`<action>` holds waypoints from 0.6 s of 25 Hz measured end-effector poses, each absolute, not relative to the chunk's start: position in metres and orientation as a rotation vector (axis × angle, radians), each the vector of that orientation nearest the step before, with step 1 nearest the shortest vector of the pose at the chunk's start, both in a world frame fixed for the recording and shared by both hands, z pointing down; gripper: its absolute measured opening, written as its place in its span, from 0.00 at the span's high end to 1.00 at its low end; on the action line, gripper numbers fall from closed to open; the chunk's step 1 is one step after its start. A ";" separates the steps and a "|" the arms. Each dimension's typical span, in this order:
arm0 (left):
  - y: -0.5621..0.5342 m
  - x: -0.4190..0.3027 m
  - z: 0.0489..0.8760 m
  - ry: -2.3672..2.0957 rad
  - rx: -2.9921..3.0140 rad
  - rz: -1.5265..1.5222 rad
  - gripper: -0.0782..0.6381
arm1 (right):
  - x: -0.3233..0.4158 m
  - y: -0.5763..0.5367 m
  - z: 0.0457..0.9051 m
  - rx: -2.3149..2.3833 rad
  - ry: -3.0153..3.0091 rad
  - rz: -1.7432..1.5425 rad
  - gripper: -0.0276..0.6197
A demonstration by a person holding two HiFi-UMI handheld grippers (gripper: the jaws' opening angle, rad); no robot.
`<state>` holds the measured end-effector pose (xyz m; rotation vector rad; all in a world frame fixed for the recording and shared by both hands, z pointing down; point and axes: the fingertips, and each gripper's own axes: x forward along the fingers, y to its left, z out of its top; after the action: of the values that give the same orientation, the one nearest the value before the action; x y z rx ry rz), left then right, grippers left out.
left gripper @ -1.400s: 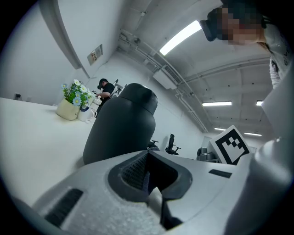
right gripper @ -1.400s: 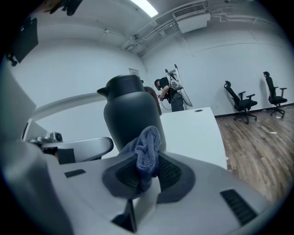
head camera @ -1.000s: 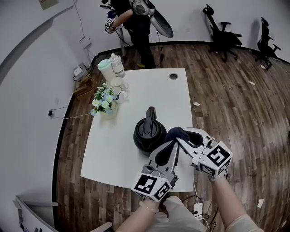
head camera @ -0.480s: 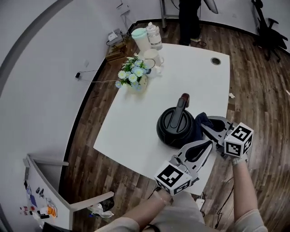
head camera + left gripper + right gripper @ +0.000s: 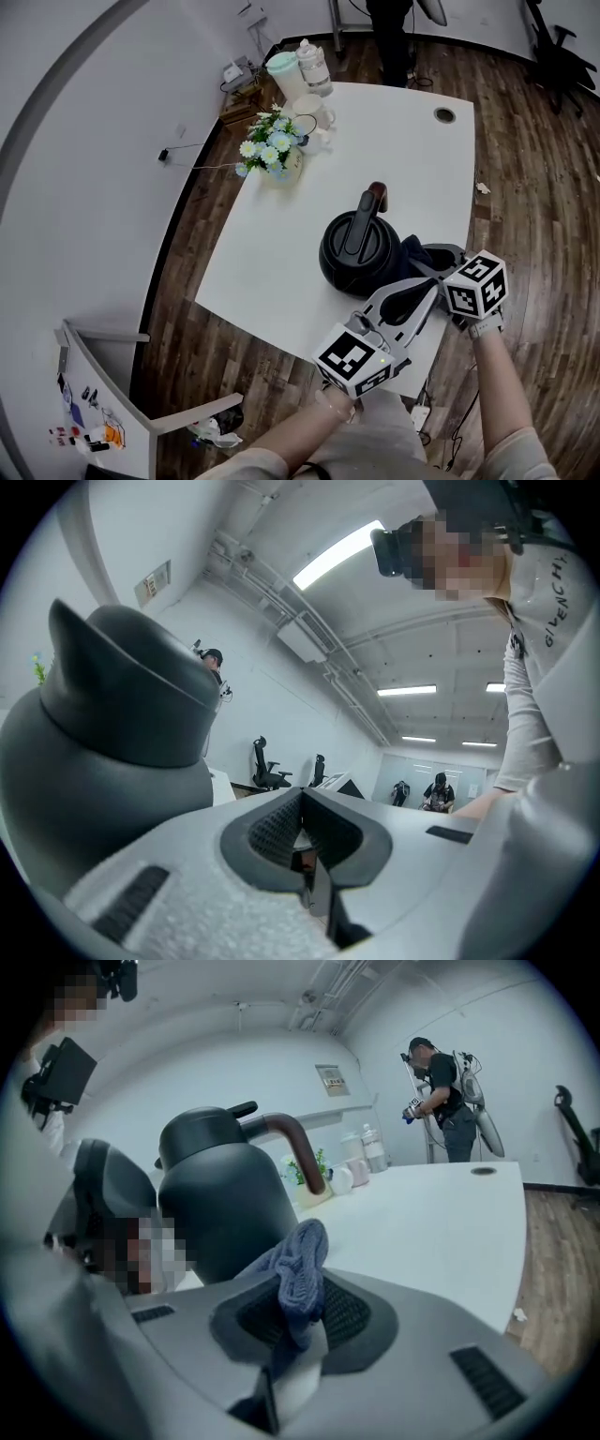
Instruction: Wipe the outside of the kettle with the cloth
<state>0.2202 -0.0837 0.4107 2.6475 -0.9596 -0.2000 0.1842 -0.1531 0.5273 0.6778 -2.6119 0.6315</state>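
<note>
Kettle (image 5: 354, 255) stands on the white table (image 5: 281, 234) near the person in the head view, dark cloth (image 5: 412, 251) at its side; the left gripper view shows the left gripper (image 5: 305, 855) closed on nothing beside it; the right gripper view shows the right gripper (image 5: 291, 1335) pinching the cloth.

We've got a white desk (image 5: 281, 244) on a dark wood floor (image 5: 534, 187). Near its far left corner there's a bunch of white and blue flowers (image 5: 267, 155), with a white mug (image 5: 311, 112), a mint-lidded tub (image 5: 284, 73) and a clear bottle (image 5: 314, 66) just behind. A round cable hole (image 5: 444, 114) sits at the far right, and a person in dark clothes (image 5: 389, 37) stands beyond the desk.
</note>
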 end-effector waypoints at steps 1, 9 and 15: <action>-0.083 0.217 0.405 -0.965 2.652 -0.212 0.88 | 0.187 -0.155 0.524 0.709 -2.605 0.583 0.87; -0.069 0.143 0.297 -1.123 2.725 -0.384 0.88 | 0.205 -0.144 0.365 0.876 -2.825 0.188 0.87; -0.092 0.024 0.256 -1.367 2.725 -0.377 0.88 | 0.137 -0.117 0.227 0.938 -2.954 -0.177 0.87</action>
<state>0.0243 -0.0924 0.2561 2.7250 -1.3672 -0.3775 0.1373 -0.1167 0.2266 0.9383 -2.9543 -0.1766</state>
